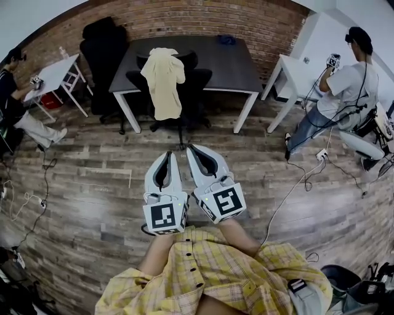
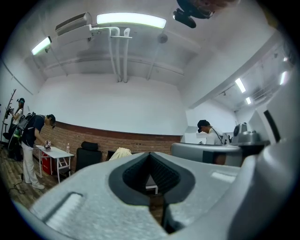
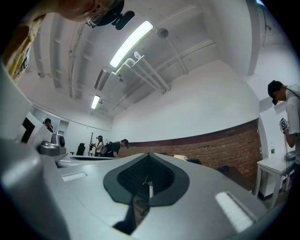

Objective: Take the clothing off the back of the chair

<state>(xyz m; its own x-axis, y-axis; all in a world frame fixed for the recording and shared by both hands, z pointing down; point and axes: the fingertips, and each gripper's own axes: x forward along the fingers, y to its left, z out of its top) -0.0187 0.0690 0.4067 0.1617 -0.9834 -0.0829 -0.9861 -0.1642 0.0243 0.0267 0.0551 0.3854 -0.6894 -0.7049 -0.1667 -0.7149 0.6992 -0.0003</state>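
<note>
Wood-plank floor (image 1: 92, 184) and a brick wall (image 1: 184, 18) are framing the head view. At far left, a seated person (image 1: 15, 92) is working at a white table (image 1: 58, 69), and a black armchair (image 1: 104, 43) is standing just to its right. At centre, a dark table (image 1: 234, 64) is standing against the wall, and a black chair (image 1: 196, 79) is sitting at its near edge with its back toward the camera. A pale yellow shirt (image 1: 163, 77) is hanging over the chair back and draping down toward the seat. Nearer the camera and well apart from the chair, the left gripper (image 1: 167, 155) and the right gripper (image 1: 192, 149) are hovering side by side over the floor, both pointing toward the chair. Each gripper view is showing its jaws pressed together with nothing between them, and the shirt is appearing small and distant beyond the tips. The wearer's plaid top (image 1: 209, 271) is filling the lower edge. At right, a standing person (image 1: 345, 86) is facing a second white table (image 1: 295, 67), and a white cable (image 1: 289, 191) is trailing across the floor.
</note>
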